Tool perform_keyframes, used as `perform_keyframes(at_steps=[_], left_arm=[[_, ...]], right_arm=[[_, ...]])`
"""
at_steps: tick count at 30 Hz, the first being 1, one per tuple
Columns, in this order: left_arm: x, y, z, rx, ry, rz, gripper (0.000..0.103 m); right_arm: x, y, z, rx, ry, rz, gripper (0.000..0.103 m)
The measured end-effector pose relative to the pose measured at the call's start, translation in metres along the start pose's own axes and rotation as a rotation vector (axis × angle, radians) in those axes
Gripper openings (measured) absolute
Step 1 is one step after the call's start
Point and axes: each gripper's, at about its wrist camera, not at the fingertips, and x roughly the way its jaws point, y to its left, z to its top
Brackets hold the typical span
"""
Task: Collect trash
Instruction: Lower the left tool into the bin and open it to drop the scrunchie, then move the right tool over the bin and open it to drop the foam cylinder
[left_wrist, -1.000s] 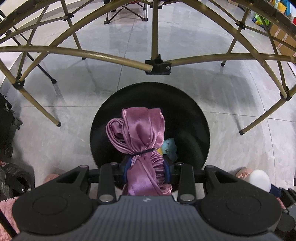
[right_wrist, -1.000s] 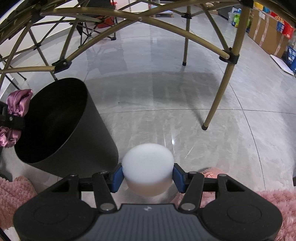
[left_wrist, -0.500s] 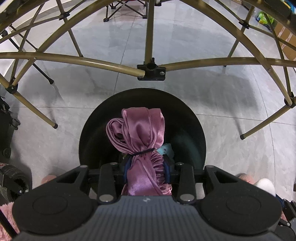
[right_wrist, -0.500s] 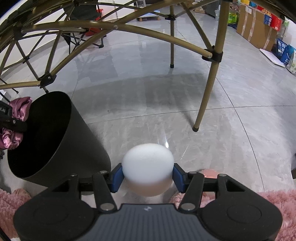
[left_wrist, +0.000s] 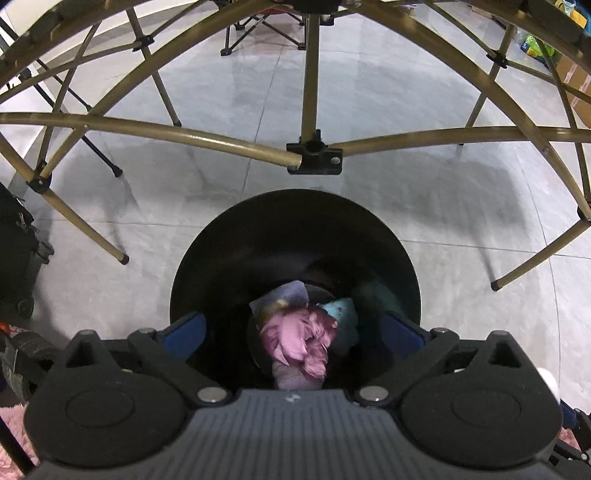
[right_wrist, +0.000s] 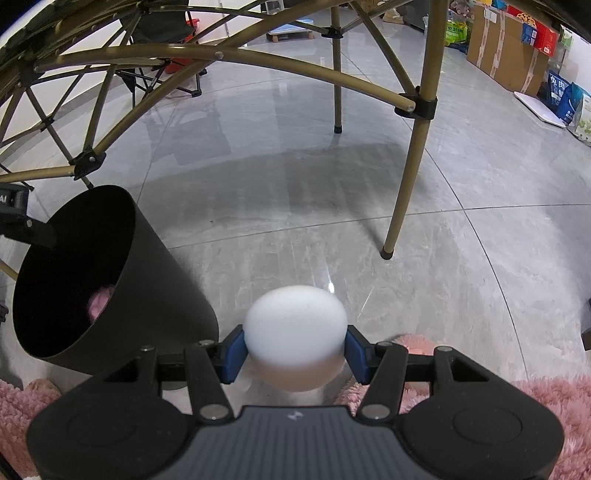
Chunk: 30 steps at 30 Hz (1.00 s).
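Seen only from the left wrist: the inside of the black bin (left_wrist: 295, 240), mouth straight ahead of and below the left gripper (left_wrist: 293, 328), whose jaws have just been opening and now stand spread wide, one blue pad at each side of the bin's near rim, nothing between them. Lying loose at the bottom, ahead of and beneath the gap between the jaws: one pink satin cloth (left_wrist: 301, 341), crumpled, long axis running roughly away from the camera, near end hidden under the gripper body; one teal scrap (left_wrist: 340, 312) just right of it, touching; one pale bluish-grey scrap (left_wrist: 282, 297) just beyond it. Three pieces counted, the deeper ones dim. Seen only from the right wrist: the bin's outer wall (right_wrist: 162, 295), leaning in the fisheye, off to the left of the right gripper (right_wrist: 295, 350) and apart from it; just a pink blur of the cloth (right_wrist: 99, 301) inside. Right jaws clenched on one white rounded sponge-like puck (right_wrist: 295, 325), blue pads pressed to its left and right flanks, flat faces up and down, wide axis spanning pad to pad, held above grey tiled floor (right_wrist: 424, 295). Fluffy pink rug (right_wrist: 546, 391) behind and below the right jaws; one bin, two grippers, gold folding-table legs (right_wrist: 410, 173) beyond both.
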Motion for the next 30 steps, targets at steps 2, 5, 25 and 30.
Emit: perform_keyframes(at_steps=[2, 5, 25, 30], left_arm=[[0.002, 0.002, -0.001, -0.007, 0.015, -0.003, 0.103], [0.002, 0.001, -0.001, -0.003, 0.018, 0.001, 0.103], [-0.017, 0.026, -0.016, -0.014, -0.033, -0.002, 0.103], [-0.024, 0.037, -0.021, -0.019, -0.051, 0.004, 0.103]], right_arm=[[-0.001, 0.0, 0.0, 0.0, -0.001, 0.0, 0.055], [-0.001, 0.001, -0.001, -0.002, -0.002, 0.002, 0.055], [-0.012, 0.014, -0.001, -0.025, -0.026, 0.018, 0.055], [-0.017, 0.023, 0.0, -0.041, -0.039, 0.025, 0.055]])
